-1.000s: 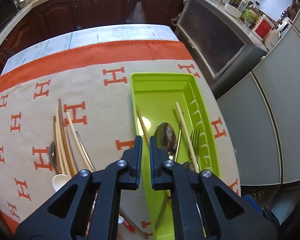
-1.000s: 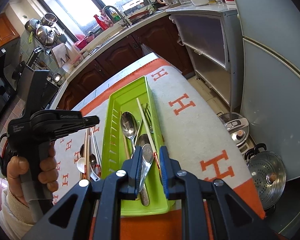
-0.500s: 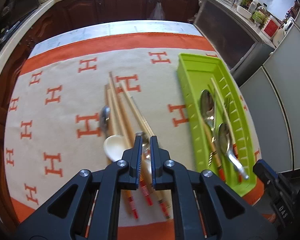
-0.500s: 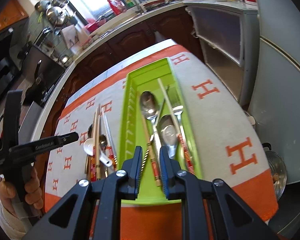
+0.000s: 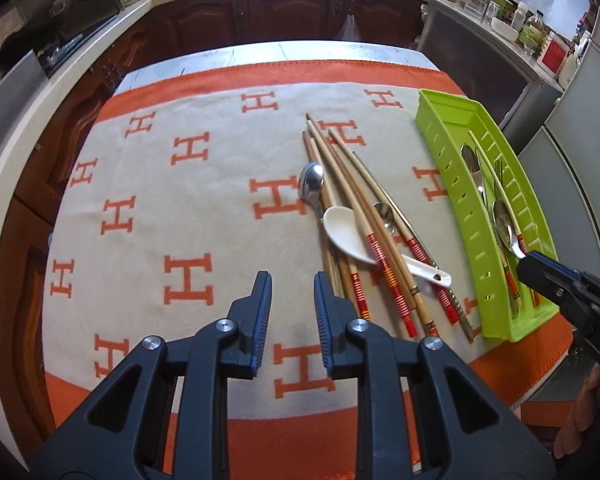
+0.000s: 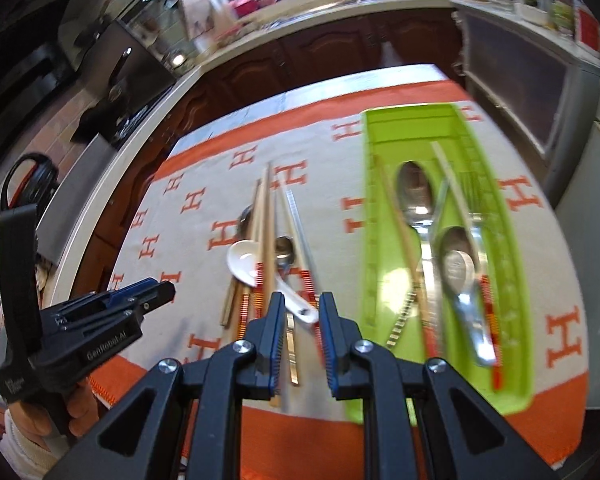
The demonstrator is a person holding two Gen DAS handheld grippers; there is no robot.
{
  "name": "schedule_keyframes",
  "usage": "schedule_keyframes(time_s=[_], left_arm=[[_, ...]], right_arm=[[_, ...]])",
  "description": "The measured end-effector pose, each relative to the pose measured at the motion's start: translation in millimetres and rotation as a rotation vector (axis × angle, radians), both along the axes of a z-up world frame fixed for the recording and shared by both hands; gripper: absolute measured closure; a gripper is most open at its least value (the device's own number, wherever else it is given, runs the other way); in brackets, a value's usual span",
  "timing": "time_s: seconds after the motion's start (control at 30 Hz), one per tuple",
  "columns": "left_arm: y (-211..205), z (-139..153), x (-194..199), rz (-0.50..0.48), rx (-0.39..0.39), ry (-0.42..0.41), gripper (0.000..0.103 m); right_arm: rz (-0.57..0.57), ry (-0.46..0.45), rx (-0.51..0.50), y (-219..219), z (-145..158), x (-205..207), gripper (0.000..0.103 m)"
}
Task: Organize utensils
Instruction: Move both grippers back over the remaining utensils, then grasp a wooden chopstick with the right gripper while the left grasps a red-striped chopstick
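While the left gripper (image 5: 288,304) hangs over bare cloth with its jaws opening and nothing between them, the step in hand looks like the reach for the next loose piece, since part of the cutlery already lies in the tray and a heap remains outside it. Just beyond and to the right of that gripper's tips lies the heap: a fan of chopsticks (image 5: 364,216) with red-banded handles, a white soup spoon (image 5: 348,232) resting across them, a metal spoon (image 5: 311,186) at the far left edge of the bundle and a smaller teaspoon (image 5: 384,214) tucked among the sticks. The right gripper (image 6: 299,338) hovers over the near ends of those same pieces, its jaws a little apart and empty, the handle of the white spoon showing in the gap below them without being pinched. Farther right of both grippers sits the green tray (image 5: 440,128), holding two spoons, a fork and several chopsticks. The next move likely calls for one gripper to come down on a single handle end, probably the white spoon on top, and close on it alone without dragging the sticks beneath. The patterned tablecloth (image 5: 180,208) runs on beyond to the kitchen cabinets (image 5: 284,12).
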State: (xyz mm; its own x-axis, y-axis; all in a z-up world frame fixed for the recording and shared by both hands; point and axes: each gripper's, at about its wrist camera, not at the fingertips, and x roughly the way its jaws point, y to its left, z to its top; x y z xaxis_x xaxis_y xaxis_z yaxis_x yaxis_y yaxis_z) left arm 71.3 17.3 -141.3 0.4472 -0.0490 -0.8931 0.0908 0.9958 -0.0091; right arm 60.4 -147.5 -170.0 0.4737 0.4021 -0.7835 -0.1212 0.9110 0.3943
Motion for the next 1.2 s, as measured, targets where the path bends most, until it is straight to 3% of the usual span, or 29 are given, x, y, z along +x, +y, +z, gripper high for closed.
schedule_keyframes(time_s=[0.13,0.27,0.53,0.67,0.8,1.2], left_arm=[[17.7,-6.6,-1.3,0.024,-0.042,-0.001,0.083],[30.1,-14.5,-0.2,0.035,-0.084,0.009,0.075],[46.6,-31.1,6.0,0.04,-0.146,0.038,0.075],[51.0,-33.6,8.9,0.039,-0.161,0.041,0.075],[50.3,-35.1,13.2,0.029,-0.175,0.043,0.075],[15.1,-21.8,27.7,-0.078,-0.268,0.04,0.075]], right_arm=[[0.038,0.052,-0.002,20.0,-11.1,18.0,0.086],[0.069,0.096,-0.012,37.1,-25.6,35.8,0.086],[0.068,0.178,-0.026,43.4,-53.7,57.5,0.086],[0.086,0.171,-0.009,46.9,-54.3,59.7,0.096],[0.088,0.136,-0.045,52.1,-51.2,54.3,0.097],[0.02,0.08,0.038,28.0,-30.6,40.8,0.097]])
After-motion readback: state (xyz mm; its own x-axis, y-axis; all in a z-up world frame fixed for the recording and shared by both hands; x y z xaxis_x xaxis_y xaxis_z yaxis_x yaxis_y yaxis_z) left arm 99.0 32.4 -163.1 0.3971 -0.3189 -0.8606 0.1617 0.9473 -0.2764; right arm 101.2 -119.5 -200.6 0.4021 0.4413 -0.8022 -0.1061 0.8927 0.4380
